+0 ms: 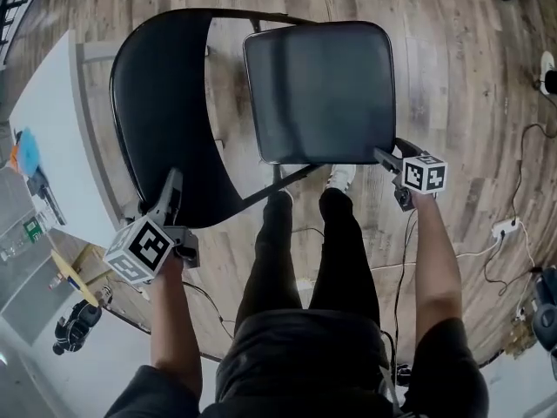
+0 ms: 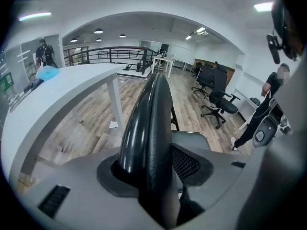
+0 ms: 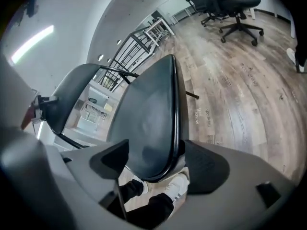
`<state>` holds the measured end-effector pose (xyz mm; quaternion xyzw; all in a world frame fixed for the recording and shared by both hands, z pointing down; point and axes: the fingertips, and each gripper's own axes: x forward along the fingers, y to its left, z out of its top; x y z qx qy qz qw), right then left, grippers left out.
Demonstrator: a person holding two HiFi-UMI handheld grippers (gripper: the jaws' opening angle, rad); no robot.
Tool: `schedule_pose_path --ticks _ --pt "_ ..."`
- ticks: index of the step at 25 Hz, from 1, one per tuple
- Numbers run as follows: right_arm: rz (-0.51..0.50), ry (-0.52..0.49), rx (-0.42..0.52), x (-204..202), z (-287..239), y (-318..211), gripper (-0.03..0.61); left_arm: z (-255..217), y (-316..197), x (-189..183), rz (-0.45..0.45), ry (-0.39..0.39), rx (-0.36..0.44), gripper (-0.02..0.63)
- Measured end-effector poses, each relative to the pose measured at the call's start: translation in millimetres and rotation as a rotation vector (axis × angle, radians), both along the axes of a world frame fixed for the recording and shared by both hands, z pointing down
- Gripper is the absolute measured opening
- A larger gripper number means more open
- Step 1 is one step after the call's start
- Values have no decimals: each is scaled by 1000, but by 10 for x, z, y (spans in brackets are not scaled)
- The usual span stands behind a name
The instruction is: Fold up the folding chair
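Observation:
A black folding chair stands unfolded on the wood floor, its curved backrest (image 1: pixel 165 111) at the left and its padded seat (image 1: pixel 318 90) at the right. My left gripper (image 1: pixel 172 183) sits over the backrest's top edge. In the left gripper view that edge (image 2: pixel 148 109) runs up between the wide-set pads (image 2: pixel 192 164) of the left gripper (image 2: pixel 152 171). My right gripper (image 1: pixel 385 157) is at the seat's near right corner. The seat's front edge (image 3: pixel 153 128) lies between the parted jaws of the right gripper (image 3: pixel 158 164), with a gap at the left pad (image 3: pixel 110 159).
A white table (image 1: pixel 52 138) stands close to the chair's left. Cables and a power strip (image 1: pixel 509 226) lie on the floor at the right. The person's legs and white shoes (image 1: pixel 341 177) are under the seat's front. Office chairs (image 2: pixel 218 102) and a standing person (image 2: pixel 268 99) are farther off.

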<state>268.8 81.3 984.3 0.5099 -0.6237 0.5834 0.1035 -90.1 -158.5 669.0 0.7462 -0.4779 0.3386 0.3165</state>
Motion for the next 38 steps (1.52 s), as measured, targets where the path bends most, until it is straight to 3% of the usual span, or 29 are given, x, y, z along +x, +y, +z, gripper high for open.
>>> schedule_pose_path --ticks 6,12,16,20,24,31,38 --pt "-23 -137 -32 -23 400 -85 374 40 11 28 13 -16 3 208" --pt "-98 -300 -23 -229 471 -162 397 99 3 82 149 -14 -1 225" --pt "-84 -317 -1 -258 447 -198 396 67 -17 73 150 -15 -14 221" --pt "-58 -336 -35 -214 511 -135 395 61 38 129 165 32 -56 171" --pt "-39 -419 -14 -288 208 -256 387 -65 36 199 164 16 -71 154" --pt "-59 -392 7 -595 -542 -431 326 -584 64 229 187 48 -16 106" --pt "-148 -401 38 -1210 -1583 -535 324 -1221 138 249 198 39 7 75"
